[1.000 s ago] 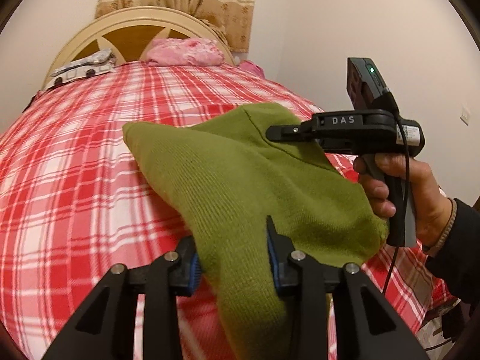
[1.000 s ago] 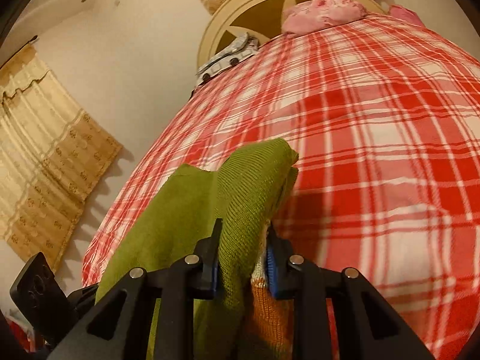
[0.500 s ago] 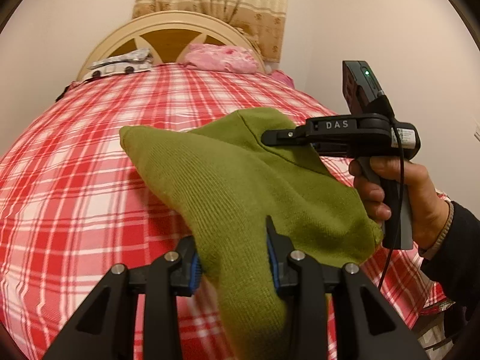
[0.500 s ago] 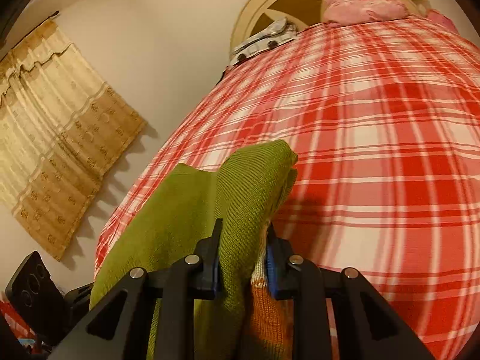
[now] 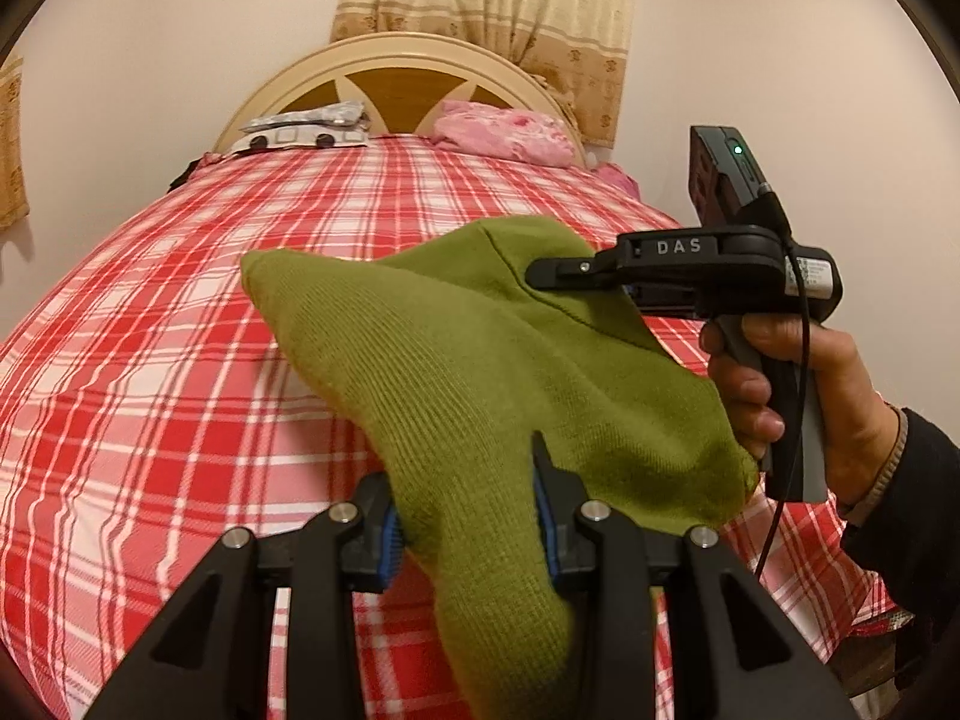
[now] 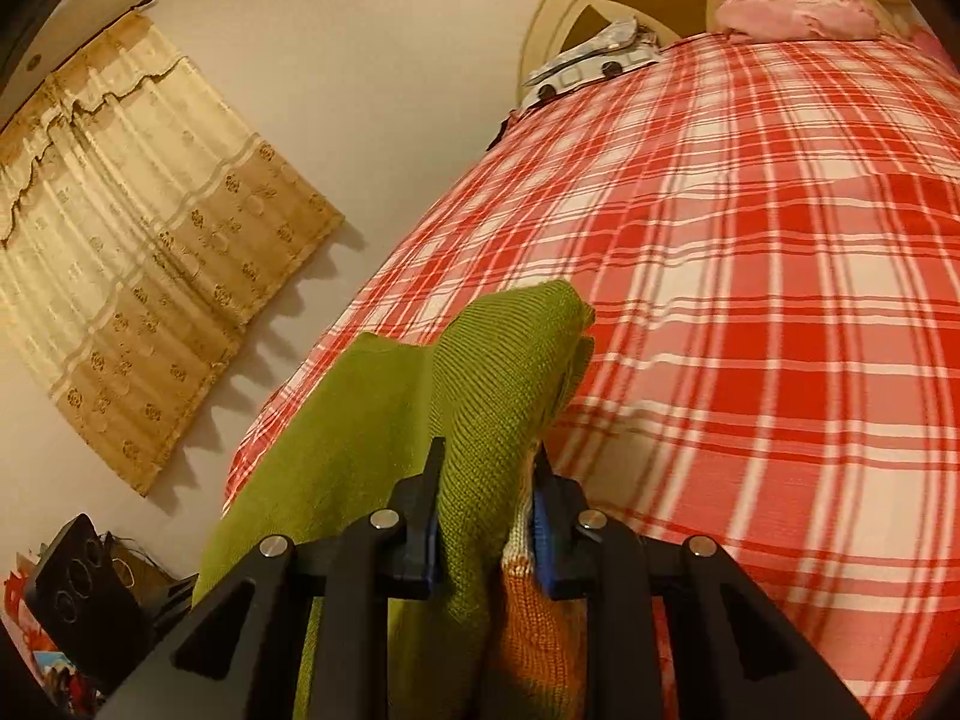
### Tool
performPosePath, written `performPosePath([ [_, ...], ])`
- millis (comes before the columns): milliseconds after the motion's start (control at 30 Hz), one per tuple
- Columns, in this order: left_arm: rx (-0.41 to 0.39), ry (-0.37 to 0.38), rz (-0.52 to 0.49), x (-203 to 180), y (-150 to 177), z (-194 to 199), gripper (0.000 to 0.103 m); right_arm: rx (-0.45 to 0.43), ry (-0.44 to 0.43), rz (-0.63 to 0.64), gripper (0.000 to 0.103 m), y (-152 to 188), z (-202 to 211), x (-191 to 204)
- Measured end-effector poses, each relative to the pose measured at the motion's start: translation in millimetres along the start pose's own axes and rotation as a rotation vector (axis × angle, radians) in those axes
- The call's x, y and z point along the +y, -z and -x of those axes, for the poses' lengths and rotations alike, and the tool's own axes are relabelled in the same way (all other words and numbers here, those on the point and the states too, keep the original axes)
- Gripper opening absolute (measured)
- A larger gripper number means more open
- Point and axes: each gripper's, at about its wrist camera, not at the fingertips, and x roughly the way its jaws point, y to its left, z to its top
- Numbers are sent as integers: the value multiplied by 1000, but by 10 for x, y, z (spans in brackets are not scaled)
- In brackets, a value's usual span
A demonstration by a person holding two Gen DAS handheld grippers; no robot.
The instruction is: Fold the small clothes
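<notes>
Left gripper (image 5: 468, 516) clenching green knit garment (image 5: 480, 360) at near edge; right gripper (image 6: 489, 498) clamping far corner. Garment hanging stretched between both, above plaid bedspread (image 5: 150, 360), not yet touching it.

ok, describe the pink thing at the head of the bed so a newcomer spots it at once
Follow the red plaid bedspread up to the curved headboard. The pink bundle lies against its right half, soft and crumpled, unlike the flat grey-and-white packet to its left.

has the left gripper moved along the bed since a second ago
Yes: the left gripper has shifted left, judging by the headboard sliding rightward to mid-frame.
</notes>
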Motion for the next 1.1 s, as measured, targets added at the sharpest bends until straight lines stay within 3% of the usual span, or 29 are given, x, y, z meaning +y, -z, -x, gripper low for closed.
performPosePath([
  [767,-25,-100,89,506,318,393,35,89,-98,55,24,98,-670,631],
  [1100,-7,-135,109,611,473,421,35,143,-120,54,24,214,-943,720],
])
